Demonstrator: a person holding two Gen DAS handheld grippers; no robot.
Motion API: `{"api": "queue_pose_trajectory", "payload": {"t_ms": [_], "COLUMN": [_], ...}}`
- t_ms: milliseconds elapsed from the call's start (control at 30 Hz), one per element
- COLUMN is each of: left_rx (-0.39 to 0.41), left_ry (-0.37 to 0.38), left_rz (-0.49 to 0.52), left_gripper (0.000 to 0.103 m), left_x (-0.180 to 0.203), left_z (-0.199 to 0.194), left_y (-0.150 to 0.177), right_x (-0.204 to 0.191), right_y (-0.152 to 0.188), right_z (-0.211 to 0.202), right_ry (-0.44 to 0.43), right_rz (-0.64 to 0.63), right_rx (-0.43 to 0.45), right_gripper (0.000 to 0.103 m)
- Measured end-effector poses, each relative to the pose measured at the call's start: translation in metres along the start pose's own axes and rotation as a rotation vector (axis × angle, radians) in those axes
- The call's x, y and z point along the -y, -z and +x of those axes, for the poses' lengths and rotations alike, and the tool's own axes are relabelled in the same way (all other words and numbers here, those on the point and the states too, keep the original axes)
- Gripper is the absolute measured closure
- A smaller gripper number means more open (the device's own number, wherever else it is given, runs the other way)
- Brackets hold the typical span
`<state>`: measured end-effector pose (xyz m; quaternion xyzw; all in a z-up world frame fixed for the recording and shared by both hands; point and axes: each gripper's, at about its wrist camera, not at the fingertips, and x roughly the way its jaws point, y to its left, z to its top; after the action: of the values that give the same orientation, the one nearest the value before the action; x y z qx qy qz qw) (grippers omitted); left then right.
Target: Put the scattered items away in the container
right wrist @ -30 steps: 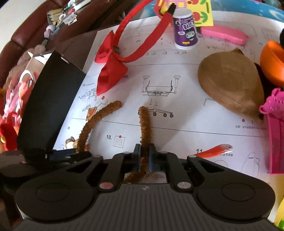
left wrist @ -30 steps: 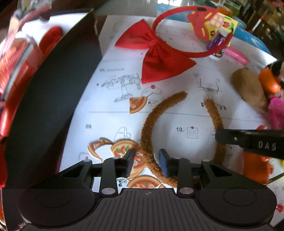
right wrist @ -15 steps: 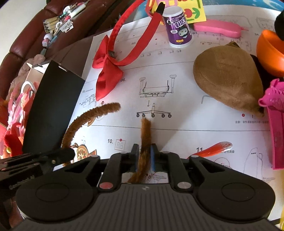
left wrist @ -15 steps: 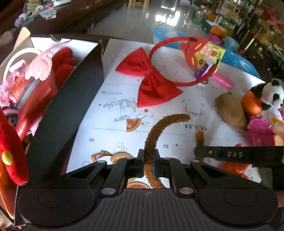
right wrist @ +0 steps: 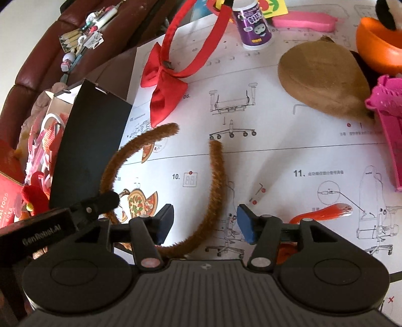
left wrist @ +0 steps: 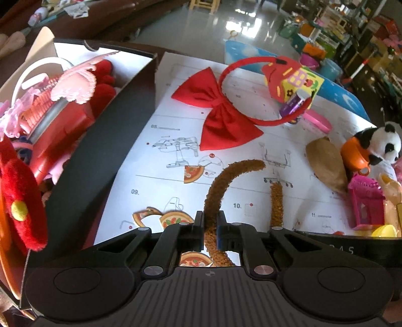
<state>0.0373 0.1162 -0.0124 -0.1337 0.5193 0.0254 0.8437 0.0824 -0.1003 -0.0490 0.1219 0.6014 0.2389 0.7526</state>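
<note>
A brown fuzzy headband (left wrist: pixel 221 181) is held above the white instruction sheet (left wrist: pixel 160 161). My left gripper (left wrist: pixel 209 223) is shut on its left arm. In the right wrist view the headband (right wrist: pixel 216 181) curves between my right gripper's (right wrist: pixel 204 222) open jaws, which do not touch it. The black box (left wrist: pixel 105 140) at the left holds red and pink toys (left wrist: pixel 62 105); it also shows in the right wrist view (right wrist: pixel 88 148).
A red bow headband (left wrist: pixel 221 118), a foam house (left wrist: pixel 291 83), a purple bottle (right wrist: pixel 253 25), a pink case (right wrist: pixel 301 20), a brown pouch (right wrist: pixel 324 78), an orange cup (left wrist: pixel 356 153), a panda plush (left wrist: pixel 382 140) and a pink basket (left wrist: pixel 366 201) lie around the sheet.
My right gripper has opened and let go of the headband's right arm. My left gripper, open a second ago, has closed on the left arm and lifted it up.
</note>
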Motion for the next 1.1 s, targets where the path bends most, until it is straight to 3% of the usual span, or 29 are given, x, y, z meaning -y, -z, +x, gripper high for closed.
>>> {"api": "queue_pose_trajectory", "payload": {"t_ms": [267, 400, 633, 700, 733, 767, 800, 833, 867, 1100], "left_rx": [0.035, 0.027, 0.031, 0.020, 0.027, 0.033, 0.031, 0.020, 0.006, -0.077], "left_ry": [-0.003, 0.061, 0.107, 0.121, 0.107, 0.093, 0.086, 0.094, 0.105, 0.121], "left_rz": [0.032, 0.008, -0.008, -0.016, -0.008, 0.008, 0.018, 0.024, 0.025, 0.052], "left_gripper": [0.099, 0.099, 0.099, 0.098, 0.099, 0.098, 0.095, 0.081, 0.073, 0.071], "left_x": [0.013, 0.014, 0.014, 0.014, 0.015, 0.017, 0.016, 0.016, 0.015, 0.031], "left_z": [-0.009, -0.013, -0.017, -0.015, -0.014, -0.014, -0.013, -0.011, -0.008, 0.020], "left_y": [-0.003, -0.006, -0.010, -0.010, -0.010, -0.009, -0.008, -0.007, -0.006, 0.011], "right_x": [-0.001, -0.005, -0.010, -0.011, -0.011, -0.011, -0.008, -0.005, -0.001, 0.015], "right_y": [0.002, 0.001, 0.001, 0.001, 0.001, 0.000, 0.000, -0.001, -0.002, -0.005], "right_z": [0.001, 0.002, 0.006, 0.008, 0.009, 0.012, 0.012, 0.013, 0.013, 0.014], "right_ry": [0.001, 0.002, 0.010, 0.017, 0.016, 0.022, 0.025, 0.019, 0.003, -0.056], "right_rz": [-0.001, -0.012, -0.018, -0.023, -0.032, -0.035, -0.030, -0.019, 0.004, 0.076], "right_rx": [-0.005, -0.009, -0.008, -0.006, -0.006, -0.011, -0.008, -0.006, -0.004, -0.011], "right_gripper": [0.037, 0.037, 0.036, 0.046, 0.063, 0.072, 0.077, 0.082, 0.084, 0.089]}}
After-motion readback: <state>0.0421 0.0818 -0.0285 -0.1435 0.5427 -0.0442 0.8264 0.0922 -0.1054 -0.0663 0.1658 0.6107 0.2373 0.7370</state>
